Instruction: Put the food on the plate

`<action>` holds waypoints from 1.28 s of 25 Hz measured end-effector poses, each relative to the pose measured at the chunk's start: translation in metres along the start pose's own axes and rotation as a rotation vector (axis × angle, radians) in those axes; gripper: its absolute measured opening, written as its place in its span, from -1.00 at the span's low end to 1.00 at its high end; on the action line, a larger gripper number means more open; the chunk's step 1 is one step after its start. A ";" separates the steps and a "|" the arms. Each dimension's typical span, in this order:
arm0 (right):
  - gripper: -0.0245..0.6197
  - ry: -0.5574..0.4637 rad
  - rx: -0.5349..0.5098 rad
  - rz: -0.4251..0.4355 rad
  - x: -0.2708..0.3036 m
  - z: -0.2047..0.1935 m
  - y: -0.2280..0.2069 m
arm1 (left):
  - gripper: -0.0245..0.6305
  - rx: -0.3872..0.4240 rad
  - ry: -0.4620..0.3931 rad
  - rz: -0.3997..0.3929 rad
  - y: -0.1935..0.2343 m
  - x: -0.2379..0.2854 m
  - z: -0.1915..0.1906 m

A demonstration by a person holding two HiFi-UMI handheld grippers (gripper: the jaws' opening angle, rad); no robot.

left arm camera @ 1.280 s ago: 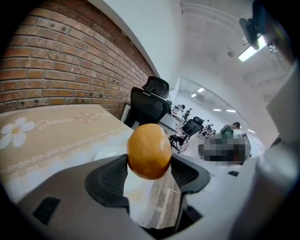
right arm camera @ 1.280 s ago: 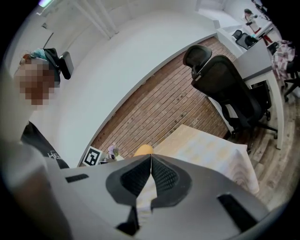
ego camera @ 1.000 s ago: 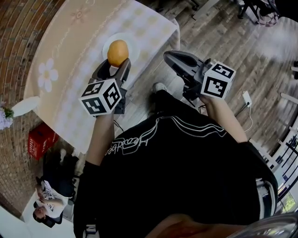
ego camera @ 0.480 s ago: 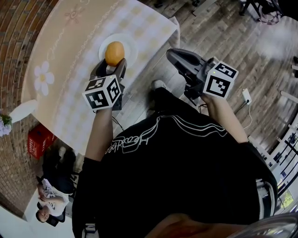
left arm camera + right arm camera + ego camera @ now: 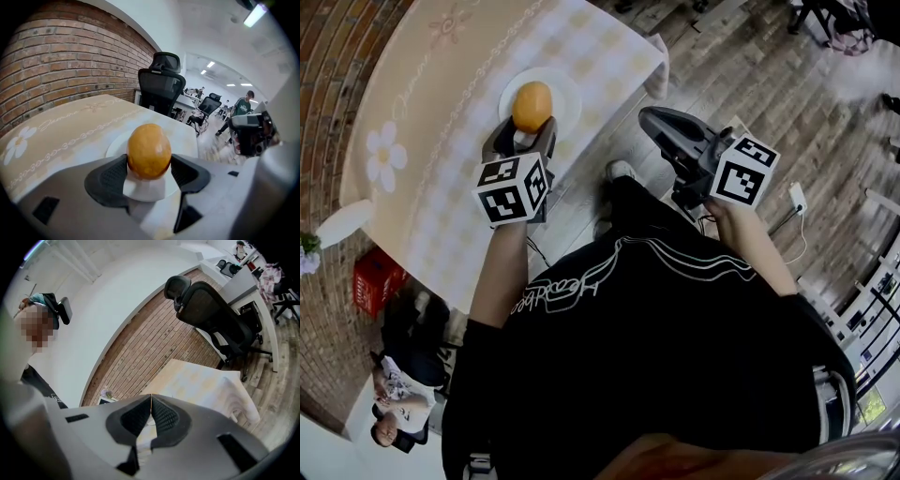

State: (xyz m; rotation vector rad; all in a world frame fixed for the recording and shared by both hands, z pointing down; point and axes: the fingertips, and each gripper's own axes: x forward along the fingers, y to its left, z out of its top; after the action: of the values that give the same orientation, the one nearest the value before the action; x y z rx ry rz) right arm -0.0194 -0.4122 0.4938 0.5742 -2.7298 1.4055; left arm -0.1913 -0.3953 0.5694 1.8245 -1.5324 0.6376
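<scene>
An orange-yellow round food item [image 5: 532, 106] [image 5: 149, 151] sits between the jaws of my left gripper [image 5: 525, 131] [image 5: 149, 169], which is shut on it. It hangs just above the near part of a white plate [image 5: 567, 94] [image 5: 117, 145] on the beige tablecloth. My right gripper [image 5: 649, 117] [image 5: 150, 414] is off the table's right side over the wooden floor, jaws pressed together with nothing between them.
The table [image 5: 441, 122] carries a flower-patterned cloth; its corner [image 5: 654, 66] hangs near my right gripper. A black office chair [image 5: 161, 89] [image 5: 215, 319] stands beyond the table. A red crate [image 5: 380, 281] and a seated person [image 5: 394, 412] are below the table's left end. A brick wall [image 5: 61, 61] runs alongside.
My left gripper has carried the food a little forward and left, so it now hangs over the plate's near part. The right gripper has barely shifted.
</scene>
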 end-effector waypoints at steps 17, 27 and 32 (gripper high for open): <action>-0.93 -0.009 -0.049 -0.015 -0.003 0.010 0.010 | 0.02 0.053 -0.049 -0.022 -0.008 -0.011 0.003; -0.93 -0.007 -0.197 0.044 0.004 0.010 0.069 | 0.02 -0.030 -0.182 -0.110 -0.026 -0.092 0.024; -0.93 0.006 -0.272 0.078 0.003 -0.004 0.112 | -0.43 -0.051 -0.283 -0.222 -0.044 -0.159 0.033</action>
State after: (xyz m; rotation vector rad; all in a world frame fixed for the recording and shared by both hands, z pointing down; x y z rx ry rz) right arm -0.0595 -0.3508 0.4085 0.4525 -2.8974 1.0171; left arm -0.1804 -0.3117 0.4235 2.0755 -1.4751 0.2415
